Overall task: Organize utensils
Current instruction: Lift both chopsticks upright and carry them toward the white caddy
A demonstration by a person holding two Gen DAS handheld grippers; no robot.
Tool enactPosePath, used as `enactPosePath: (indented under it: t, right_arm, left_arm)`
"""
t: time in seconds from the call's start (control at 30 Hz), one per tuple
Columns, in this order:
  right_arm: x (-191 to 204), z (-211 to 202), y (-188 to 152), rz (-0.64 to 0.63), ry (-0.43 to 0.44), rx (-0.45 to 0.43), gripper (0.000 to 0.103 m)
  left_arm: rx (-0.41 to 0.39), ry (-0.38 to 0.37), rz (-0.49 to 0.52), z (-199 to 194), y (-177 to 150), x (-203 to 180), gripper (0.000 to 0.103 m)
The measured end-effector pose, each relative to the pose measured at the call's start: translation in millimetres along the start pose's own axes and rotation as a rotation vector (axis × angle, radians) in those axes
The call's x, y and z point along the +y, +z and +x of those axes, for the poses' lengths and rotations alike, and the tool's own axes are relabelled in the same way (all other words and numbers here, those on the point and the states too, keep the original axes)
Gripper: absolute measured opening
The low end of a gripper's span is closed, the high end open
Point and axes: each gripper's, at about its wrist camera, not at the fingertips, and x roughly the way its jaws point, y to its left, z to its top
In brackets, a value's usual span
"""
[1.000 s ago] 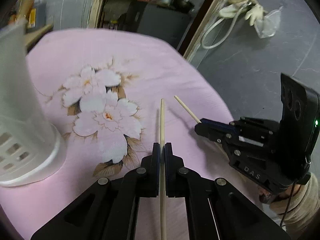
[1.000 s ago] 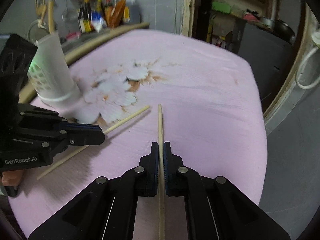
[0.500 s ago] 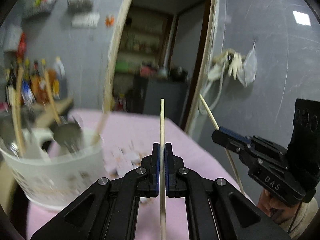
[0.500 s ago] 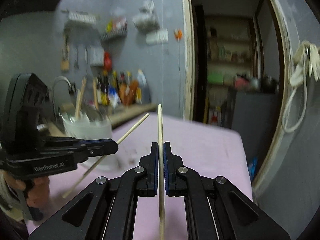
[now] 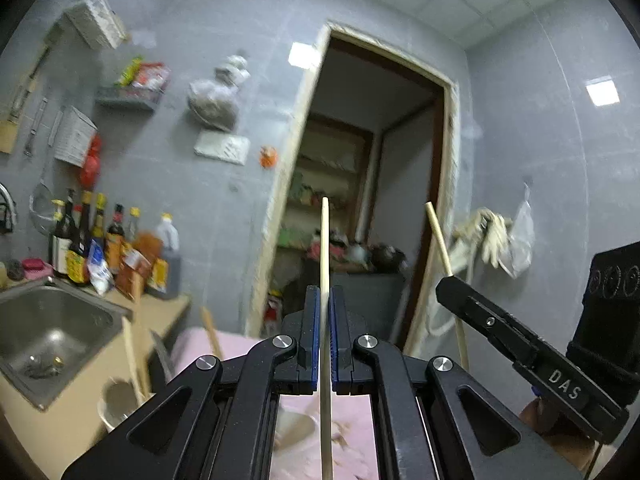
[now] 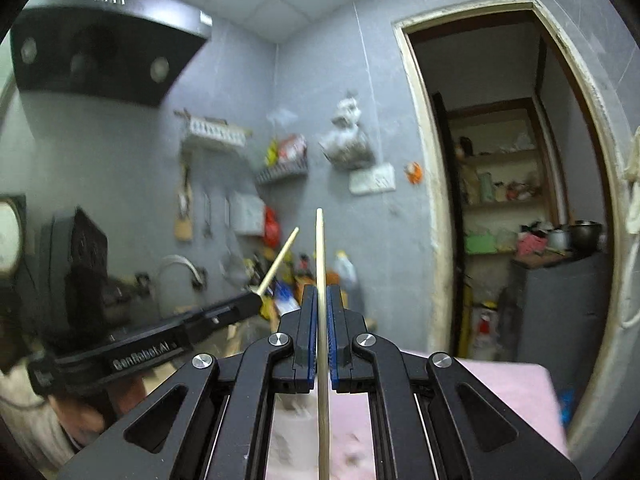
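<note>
1. Sink (image 5: 52, 332) at 9 o'clock in the left wrist view: a steel basin in the counter, apart from the job in hand.
2. Utensil holder (image 5: 116, 404) at 8 o'clock in that view: a white cup low beside the counter, blurred, with wooden handles standing out of it. I judge it to be where the sticks go.
3. Left gripper (image 5: 325, 332): its blue pads are pressed together on a chopstick (image 5: 325, 264) that runs straight out toward 12 o'clock. The gripper points level at the doorway.
4. Right gripper (image 6: 320, 332): fingers likewise pinch a second chopstick (image 6: 320, 272), tip toward 12 o'clock. In the left wrist view it sits at 3 o'clock, its stick leaning toward 11.
5. Step in hand, as I judge it: carrying both sticks off the pink tablecloth (image 6: 508, 384) toward the holder.
6. The next move calls for tipping each stick tip-down over the cup's mouth, then easing the pinch so it drops among the handles without knocking them.
7. Against a second ago: both cameras looked down on the flowered cloth with the sticks just above it; now they face the wall, and the cloth lies at 6 o'clock. Both pinches are unchanged.
</note>
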Motion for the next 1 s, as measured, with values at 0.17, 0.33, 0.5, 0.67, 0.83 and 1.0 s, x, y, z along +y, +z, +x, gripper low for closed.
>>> enactPosePath:
  t: [0.17, 0.33, 0.5, 0.67, 0.83, 1.0]
  right_arm:
    - [16.5, 26.9, 10.7, -0.001, 0.038, -0.11, 0.003]
    - [17.5, 48.0, 8.8, 0.065, 0.028, -0.204, 0.003]
    - [7.9, 64.2, -6.5, 0.145, -0.021, -0.248, 0.003]
    - [5.1, 70.4, -27.9, 0.159, -0.069, -0.26, 0.003]
    - [0.4, 74.5, -37.7, 0.171, -0.079, -0.252, 0.003]
    - [-5.9, 78.1, -46.6, 0.193, -0.09, -0.241, 0.003]
  left_arm:
    - [-0.093, 0.062, -0.017, -6.9, 19.7, 32.2, 0.002]
    - [-0.166, 0.135, -0.084, -9.1, 26.9, 68.9, 0.002]
    - [-0.203, 0.198, -0.191, -9.6, 23.6, 105.2, 0.002]
    - [-0.255, 0.272, -0.285, -13.0, 11.8, 129.5, 0.002]
    - [-0.267, 0.342, -0.307, -13.0, 0.2, 138.3, 0.002]
    - [-0.271, 0.394, -0.267, -8.0, -13.3, 128.8, 0.002]
